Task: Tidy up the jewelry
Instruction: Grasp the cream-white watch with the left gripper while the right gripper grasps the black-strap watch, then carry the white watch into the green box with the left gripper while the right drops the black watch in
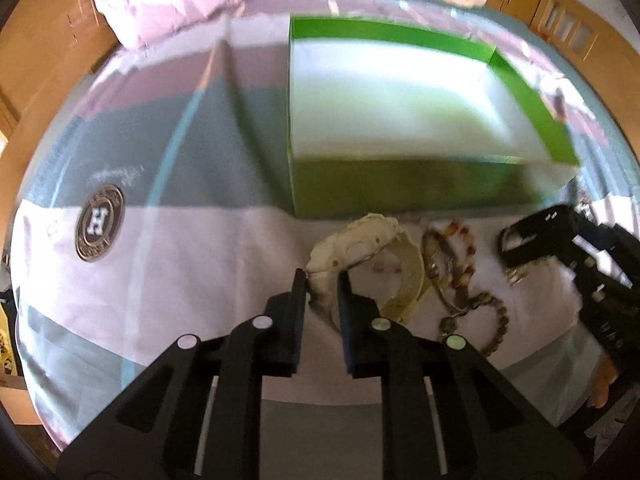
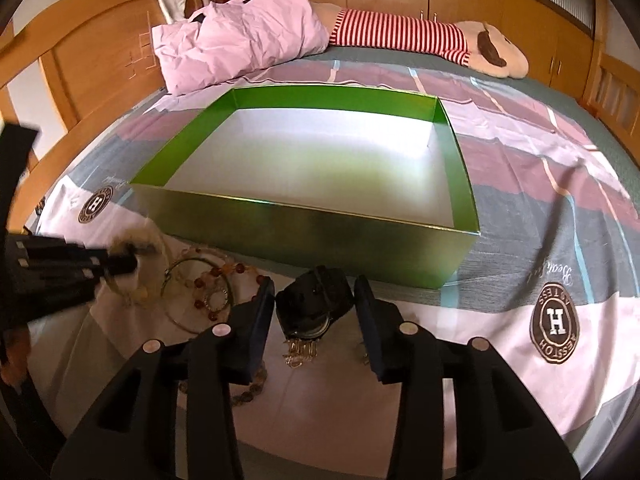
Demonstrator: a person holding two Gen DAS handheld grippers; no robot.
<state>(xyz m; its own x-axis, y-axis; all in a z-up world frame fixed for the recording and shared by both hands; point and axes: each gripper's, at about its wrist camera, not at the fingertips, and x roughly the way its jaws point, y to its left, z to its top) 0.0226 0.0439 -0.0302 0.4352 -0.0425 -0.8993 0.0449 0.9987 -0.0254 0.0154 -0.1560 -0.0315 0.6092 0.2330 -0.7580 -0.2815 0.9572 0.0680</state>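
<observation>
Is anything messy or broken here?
Nothing looks broken. The bracelets lie tangled on the bedspread beside the cream watch, none yet inside the green box, whose floor looks bare.

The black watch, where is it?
In the right wrist view, the black watch sits between the right gripper fingers, just before the green box.
</observation>
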